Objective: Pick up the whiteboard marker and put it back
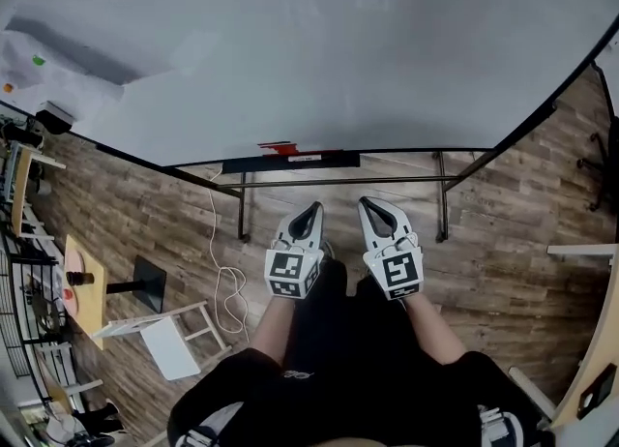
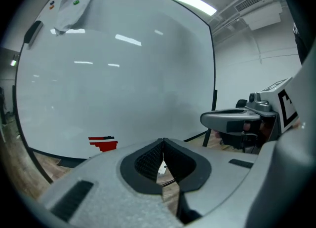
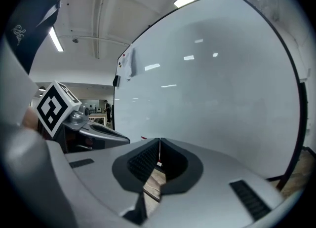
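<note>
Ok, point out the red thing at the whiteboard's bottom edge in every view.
Head view: red thing at centre, on the board's lower edge.
Left gripper view: lower left, at the board's bottom edge.
Right gripper view: tiny speck just left of centre.
Shared landmark: the whiteboard.

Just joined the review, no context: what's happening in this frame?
A person stands facing a whiteboard, holding the left claw and right claw side by side, pointed toward it. Both claws are shut and empty. A red item, probably the marker, lies on the tray at the board's bottom edge. Nothing has been picked up yet.
</note>
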A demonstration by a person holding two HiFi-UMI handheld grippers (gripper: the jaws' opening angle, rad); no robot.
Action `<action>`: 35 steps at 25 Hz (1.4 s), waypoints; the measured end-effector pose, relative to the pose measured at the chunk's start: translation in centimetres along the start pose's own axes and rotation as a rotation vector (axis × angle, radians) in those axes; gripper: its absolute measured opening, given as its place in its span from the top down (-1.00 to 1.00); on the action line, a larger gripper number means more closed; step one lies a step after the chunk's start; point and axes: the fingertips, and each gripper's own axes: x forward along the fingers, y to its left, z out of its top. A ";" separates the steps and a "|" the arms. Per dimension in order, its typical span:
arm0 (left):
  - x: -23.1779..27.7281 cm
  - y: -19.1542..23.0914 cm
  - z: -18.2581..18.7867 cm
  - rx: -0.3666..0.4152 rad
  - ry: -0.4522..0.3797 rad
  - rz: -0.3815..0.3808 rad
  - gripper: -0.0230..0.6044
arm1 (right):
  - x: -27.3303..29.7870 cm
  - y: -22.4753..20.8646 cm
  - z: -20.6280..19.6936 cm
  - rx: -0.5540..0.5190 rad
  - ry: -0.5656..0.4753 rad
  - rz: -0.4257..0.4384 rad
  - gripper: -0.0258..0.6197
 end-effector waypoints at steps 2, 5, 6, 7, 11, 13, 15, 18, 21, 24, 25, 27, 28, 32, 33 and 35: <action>1.2 0.5 -0.2 0.013 0.023 -0.014 0.90 | 0.5 -0.5 -0.5 0.003 0.015 -0.004 0.91; 3.2 1.1 -0.4 0.037 0.049 -0.049 0.90 | 1.6 -1.7 -1.4 0.017 0.037 -0.042 0.91; 3.9 1.3 -0.4 0.050 0.059 -0.065 0.90 | 2.0 -2.1 -1.6 0.023 0.046 -0.058 0.91; 4.5 1.6 -0.5 0.068 0.071 -0.081 0.90 | 2.5 -2.3 -1.8 0.031 0.054 -0.072 0.91; 6.8 3.5 -1.0 0.163 0.142 -0.123 0.90 | 4.7 -2.2 -2.0 0.042 0.074 -0.102 0.91; 8.2 4.9 -1.9 0.208 0.207 -0.134 0.90 | 6.0 -2.3 -1.9 0.040 0.080 -0.113 0.91; 9.5 6.5 -2.9 0.268 0.274 -0.141 0.90 | 7.0 -2.3 -1.7 0.045 0.085 -0.127 0.91; 11.1 8.7 -4.7 0.407 0.370 -0.153 0.90 | 8.0 -2.3 -2.2 0.060 0.102 -0.158 0.91; 12.8 10.1 -6.8 0.540 0.452 -0.164 0.90 | 8.5 -2.8 -3.1 0.079 0.123 -0.196 0.91; 14.2 11.1 -8.5 0.676 0.510 -0.179 0.90 | 8.8 -3.4 -3.7 0.108 0.133 -0.232 0.91; 14.6 11.3 -9.0 0.731 0.524 -0.183 0.90 | 8.7 -3.5 -4.0 0.119 0.137 -0.244 0.91; 15.2 11.7 -10.2 0.832 0.557 -0.188 0.90 | 8.4 -3.6 -4.7 0.141 0.145 -0.268 0.91; 15.5 11.9 -10.8 0.867 0.576 -0.188 0.90 | 8.3 -3.7 -4.9 0.150 0.148 -0.280 0.91; 16.2 12.9 -12.3 0.925 0.633 -0.189 0.89 | 8.3 -3.9 -5.2 0.161 0.148 -0.317 0.91; 16.3 13.0 -12.4 0.936 0.634 -0.190 0.89 | 8.3 -3.9 -5.1 0.161 0.147 -0.325 0.91; 16.6 13.2 -12.6 0.963 0.626 -0.190 0.89 | 8.2 -3.9 -5.0 0.161 0.147 -0.343 0.91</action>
